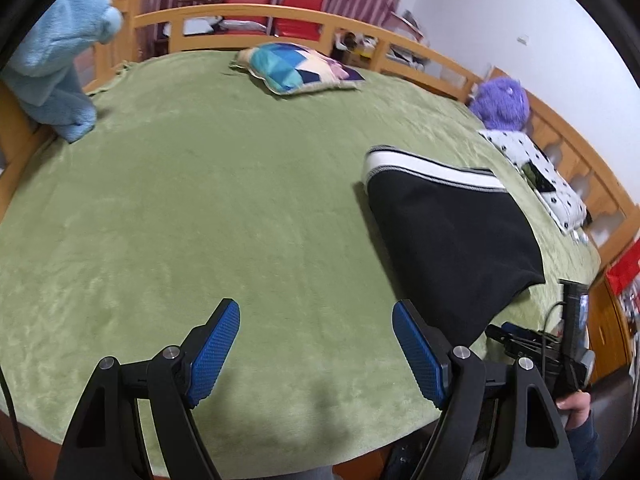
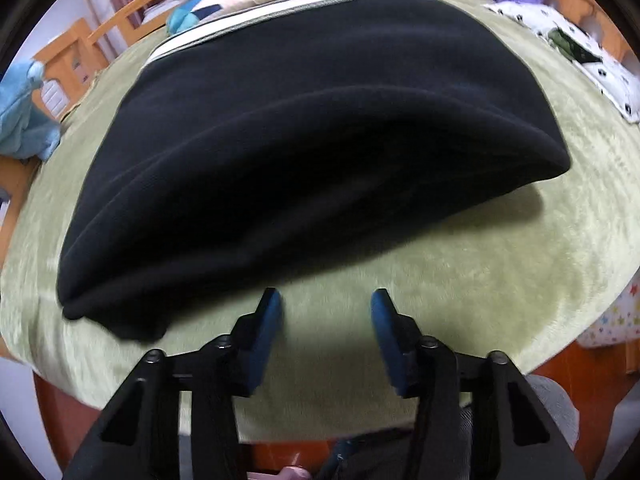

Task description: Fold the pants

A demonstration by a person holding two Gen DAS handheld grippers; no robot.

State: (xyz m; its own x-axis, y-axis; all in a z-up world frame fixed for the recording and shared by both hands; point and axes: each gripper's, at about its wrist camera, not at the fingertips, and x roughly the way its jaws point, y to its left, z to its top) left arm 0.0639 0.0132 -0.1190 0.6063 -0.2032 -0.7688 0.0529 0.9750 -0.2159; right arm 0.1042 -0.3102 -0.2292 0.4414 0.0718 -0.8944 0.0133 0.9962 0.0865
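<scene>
The black pants [image 2: 304, 128] lie folded in a compact stack on the green bed blanket [image 2: 460, 264], with a white striped waistband [image 1: 432, 170] at the far end. In the left wrist view the pants [image 1: 452, 236] lie to the right. My left gripper [image 1: 316, 320] is open and empty, above bare blanket left of the pants. My right gripper [image 2: 326, 304] is open and empty, just in front of the folded near edge, not touching it. The right gripper's body [image 1: 560, 344] shows at the left view's right edge.
A patchwork cushion [image 1: 300, 66] lies at the far side. A blue plush blanket [image 1: 56, 68] hangs on the left rail. A purple plush toy [image 1: 502, 100] and a dotted white pillow [image 1: 536, 168] lie at the right. A wooden bed rail [image 1: 256, 14] surrounds the bed.
</scene>
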